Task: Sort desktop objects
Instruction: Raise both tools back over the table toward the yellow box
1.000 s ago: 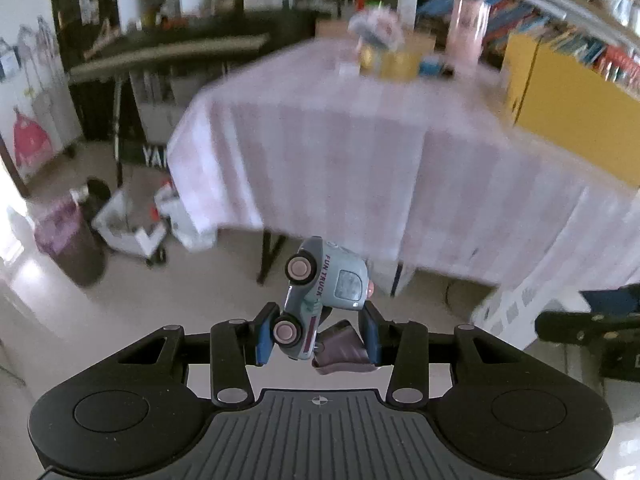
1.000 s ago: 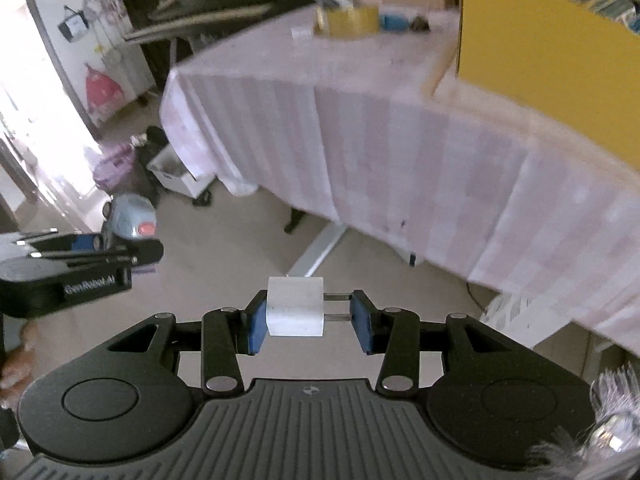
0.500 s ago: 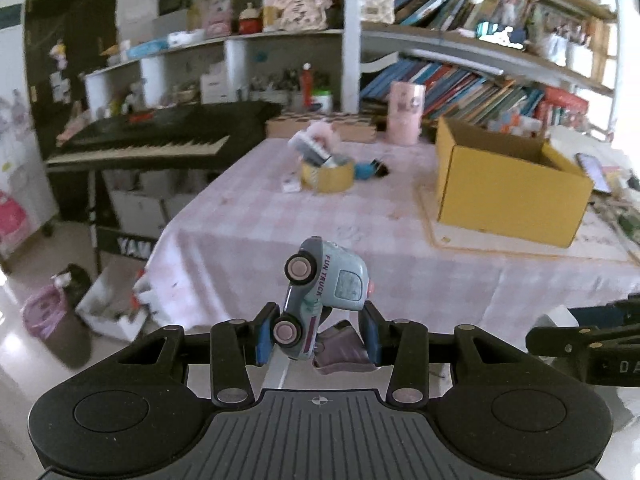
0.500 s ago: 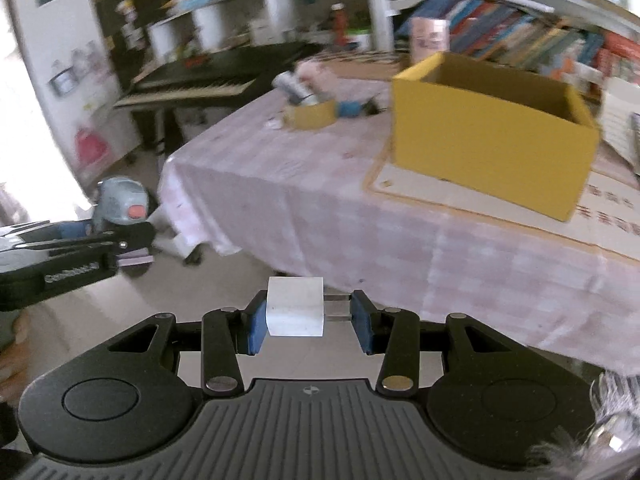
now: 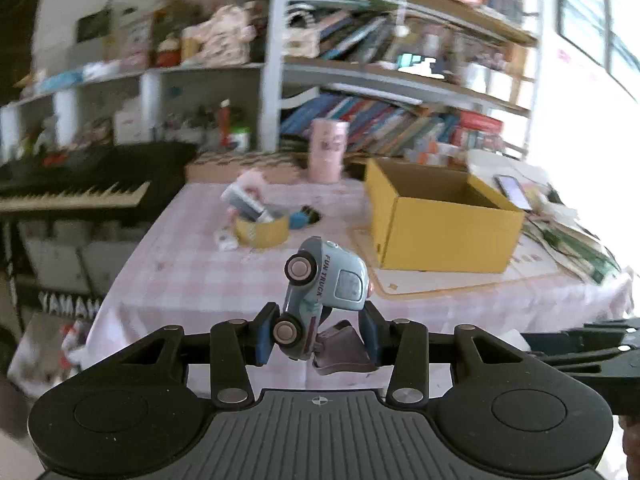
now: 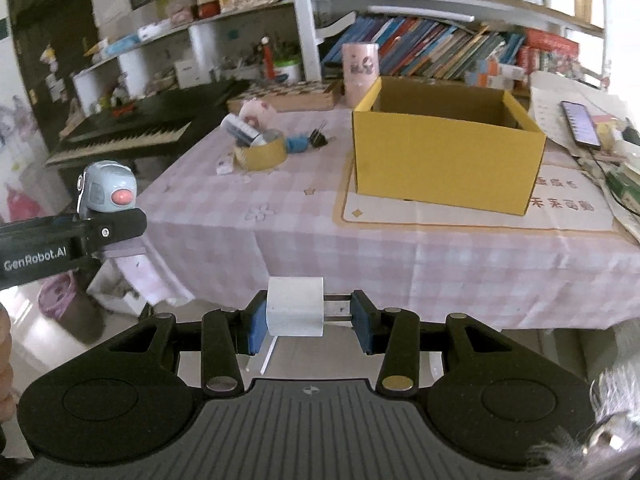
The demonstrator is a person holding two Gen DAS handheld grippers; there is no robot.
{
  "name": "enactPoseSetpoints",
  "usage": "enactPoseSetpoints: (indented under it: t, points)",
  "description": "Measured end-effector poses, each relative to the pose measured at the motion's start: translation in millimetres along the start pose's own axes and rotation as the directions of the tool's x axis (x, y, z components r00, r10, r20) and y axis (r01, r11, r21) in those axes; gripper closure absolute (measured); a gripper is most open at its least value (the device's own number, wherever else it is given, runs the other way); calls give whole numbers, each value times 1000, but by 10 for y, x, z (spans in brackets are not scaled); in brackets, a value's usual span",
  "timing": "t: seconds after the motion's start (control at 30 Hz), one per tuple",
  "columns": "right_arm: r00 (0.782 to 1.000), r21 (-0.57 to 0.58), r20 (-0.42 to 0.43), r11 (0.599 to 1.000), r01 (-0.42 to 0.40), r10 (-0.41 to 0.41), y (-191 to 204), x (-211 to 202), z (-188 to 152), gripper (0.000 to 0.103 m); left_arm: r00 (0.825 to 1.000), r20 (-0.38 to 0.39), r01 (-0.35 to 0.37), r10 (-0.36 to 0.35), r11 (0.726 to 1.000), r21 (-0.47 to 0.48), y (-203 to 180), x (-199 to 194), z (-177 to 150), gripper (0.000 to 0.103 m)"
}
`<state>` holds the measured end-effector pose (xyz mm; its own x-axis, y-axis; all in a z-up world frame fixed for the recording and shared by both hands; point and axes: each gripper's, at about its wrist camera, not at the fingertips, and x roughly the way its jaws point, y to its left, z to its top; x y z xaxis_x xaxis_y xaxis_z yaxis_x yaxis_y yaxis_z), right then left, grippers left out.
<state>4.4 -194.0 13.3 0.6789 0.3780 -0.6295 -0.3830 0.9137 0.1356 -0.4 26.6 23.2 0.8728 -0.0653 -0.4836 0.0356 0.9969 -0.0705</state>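
My left gripper (image 5: 318,336) is shut on a light blue toy truck (image 5: 326,286) marked FUN TRUCK, which stands tilted on end with its wheels to the left and a mauve part hanging below. In the right wrist view the same toy truck (image 6: 107,190) shows at the far left. My right gripper (image 6: 308,320) is shut on a white plug adapter (image 6: 295,312), with its metal prongs against the right pad. Both grippers hang in front of the table's near edge. An open yellow cardboard box (image 6: 444,160) stands on a mat on the table (image 6: 304,216).
The table has a pink checked cloth. At its back left lie a yellow tape roll (image 6: 260,154) with things stuck in it, a blue item and black binder clips (image 6: 318,138). A phone (image 6: 580,122) and papers lie right. A keyboard (image 6: 132,140) stands left, shelves behind.
Both grippers have risen and tipped upward, so the tabletop and the shelves have come into view. The toy truck and the white adapter stay clamped as before.
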Motion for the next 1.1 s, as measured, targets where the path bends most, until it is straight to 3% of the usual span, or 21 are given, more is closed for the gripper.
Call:
enactPoseSetpoints:
  t: [0.33,0.6,0.8,1.1]
  points:
    - [992,74,43,991,113,-116,277,-34,-37,63,990,-12,142,-141,985,94,107,32,37,61]
    - [980,104,37,976,190,-194,286,-75,-68,63,966,-59,256,-250,957,137,-20,197,52,61]
    - [976,117,31,971,210,-215,180,2,-19,63,956,-84,293,-283,941,168,-147,364,87,61]
    - [974,137,63,969,207,-217,-230,195,296,63,954,-80,298,-288,935,193,-402,750,369,61]
